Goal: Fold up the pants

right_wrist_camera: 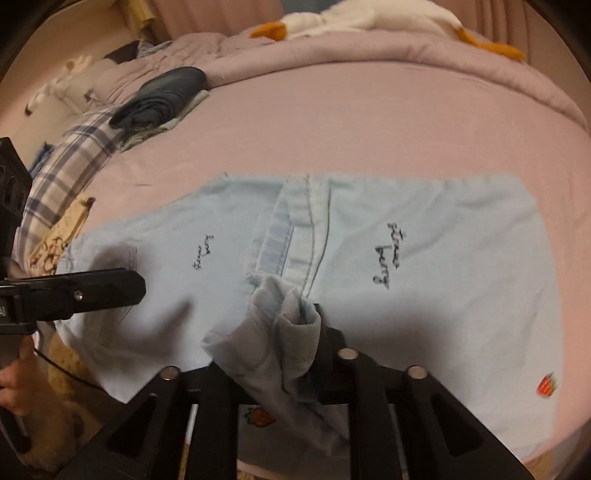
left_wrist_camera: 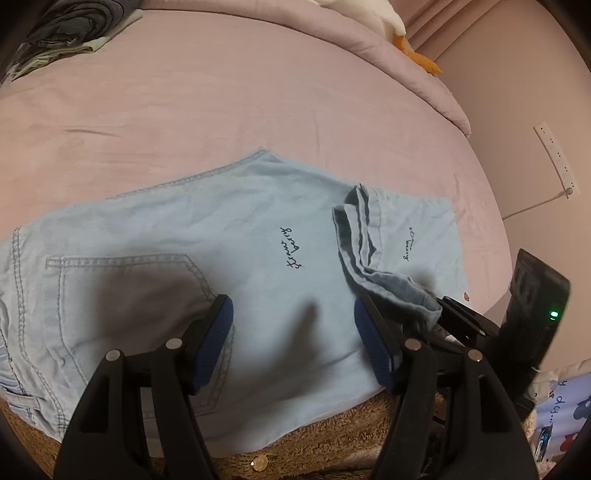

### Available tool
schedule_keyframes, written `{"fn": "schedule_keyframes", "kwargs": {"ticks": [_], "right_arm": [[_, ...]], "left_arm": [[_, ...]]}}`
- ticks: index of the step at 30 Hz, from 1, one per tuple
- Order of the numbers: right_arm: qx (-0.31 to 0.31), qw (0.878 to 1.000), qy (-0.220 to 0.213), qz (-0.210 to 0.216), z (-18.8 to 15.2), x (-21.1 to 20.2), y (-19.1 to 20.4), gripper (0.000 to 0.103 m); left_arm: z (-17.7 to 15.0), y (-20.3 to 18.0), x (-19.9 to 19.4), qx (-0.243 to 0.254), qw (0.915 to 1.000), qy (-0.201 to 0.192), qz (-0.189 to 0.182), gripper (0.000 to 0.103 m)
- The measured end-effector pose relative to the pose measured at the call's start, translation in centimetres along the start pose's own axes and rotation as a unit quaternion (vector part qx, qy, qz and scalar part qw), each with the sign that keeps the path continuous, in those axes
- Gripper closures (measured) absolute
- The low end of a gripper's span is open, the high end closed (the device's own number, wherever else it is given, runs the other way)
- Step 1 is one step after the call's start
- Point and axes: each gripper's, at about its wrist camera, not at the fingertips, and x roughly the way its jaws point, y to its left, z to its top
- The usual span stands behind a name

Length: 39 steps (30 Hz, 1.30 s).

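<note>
Pale blue denim pants (left_wrist_camera: 155, 236) with darker blue stitching and dark script lettering; pink bed sheet (left_wrist_camera: 221, 99); black left gripper (left_wrist_camera: 293, 343) with ribbed blue fingers (left_wrist_camera: 218, 332); blue-and-white plaid cloth (right_wrist_camera: 70, 155); white plush goose (right_wrist_camera: 369, 14) with orange beak and feet; red strawberry motif (right_wrist_camera: 547, 386).

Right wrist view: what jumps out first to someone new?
The light blue denim pants spread across the pink bedsheet, with the hem bunched in the shut right gripper. The left gripper hovers open over them. A white plush goose lies at the far edge.
</note>
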Motion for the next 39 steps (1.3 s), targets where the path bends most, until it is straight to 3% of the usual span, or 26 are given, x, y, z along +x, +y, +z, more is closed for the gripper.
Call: {"fn": "schedule_keyframes", "kwargs": {"ticks": [1, 3, 8, 10, 16, 18, 20, 24, 26, 27, 31, 32, 33, 35, 39], "right_arm": [[0.001, 1.000, 0.004, 0.013, 0.0, -0.4, 0.1, 0.049], [0.004, 1.000, 0.008, 0.026, 0.0, -1.1, 0.3, 0.037], [0.038, 0.997, -0.004, 0.067, -0.8, -4.3, -0.9, 0.037], [0.060, 0.996, -0.023, 0.065, -1.2, -6.2, -2.0, 0.036], [0.135, 0.986, -0.064, -0.067, -2.9, -9.1, -6.9, 0.035], [0.171, 0.979, -0.058, -0.094, -3.6, -8.9, -8.6, 0.035], [0.206, 0.971, -0.054, -0.109, -4.4, -8.8, -10.3, 0.035], [0.256, 0.962, -0.043, -0.084, -5.9, -8.4, -12.5, 0.035], [0.264, 0.961, -0.038, -0.070, -6.2, -8.1, -12.7, 0.035], [0.267, 0.961, -0.039, -0.063, -6.2, -8.1, -12.8, 0.035], [0.270, 0.961, -0.043, -0.048, -6.0, -8.1, -12.6, 0.035], [0.269, 0.961, -0.043, -0.045, -6.0, -7.9, -12.5, 0.035], [0.267, 0.962, -0.043, -0.043, -5.7, -7.8, -12.4, 0.035], [0.263, 0.963, -0.044, -0.039, -5.5, -7.3, -12.3, 0.035], [0.257, 0.964, -0.042, -0.050, -5.3, -6.9, -12.1, 0.035]], "left_arm": [[0.0, 0.0, 0.1, 0.001, 1.0000, 0.001, -0.001, 0.033], [0.4, -0.1, 0.2, 0.003, 1.0000, 0.000, -0.004, 0.032], [0.6, -0.3, 0.0, 0.005, 0.9996, -0.002, -0.029, 0.028], [0.8, -0.8, 0.4, 0.013, 0.9993, 0.002, -0.035, 0.028], [1.2, -3.6, 4.0, 0.045, 0.9962, 0.045, -0.060, 0.030], [1.0, -4.2, 4.8, 0.053, 0.9954, 0.056, -0.057, 0.047], [0.6, -4.6, 5.8, 0.057, 0.9940, 0.071, -0.060, 0.049], [0.3, -4.9, 5.9, 0.057, 0.9928, 0.085, -0.062, 0.049], [-0.2, -5.3, 6.1, 0.049, 0.9875, 0.117, -0.094, 0.049], [-0.5, -5.6, 6.4, 0.059, 0.9860, 0.125, -0.094, 0.049], [-0.8, -6.1, 7.0, 0.058, 0.9897, 0.105, -0.078, 0.050], [-0.8, -6.2, 7.1, 0.059, 0.9902, 0.101, -0.076, 0.054], [-0.8, -6.5, 7.1, 0.064, 0.9912, 0.094, -0.067, 0.068], [-1.1, -6.6, 7.2, 0.073, 0.9932, 0.081, -0.042, 0.082], [-1.4, -5.7, 5.6, 0.042, 0.9948, 0.070, -0.062, 0.087]]}}
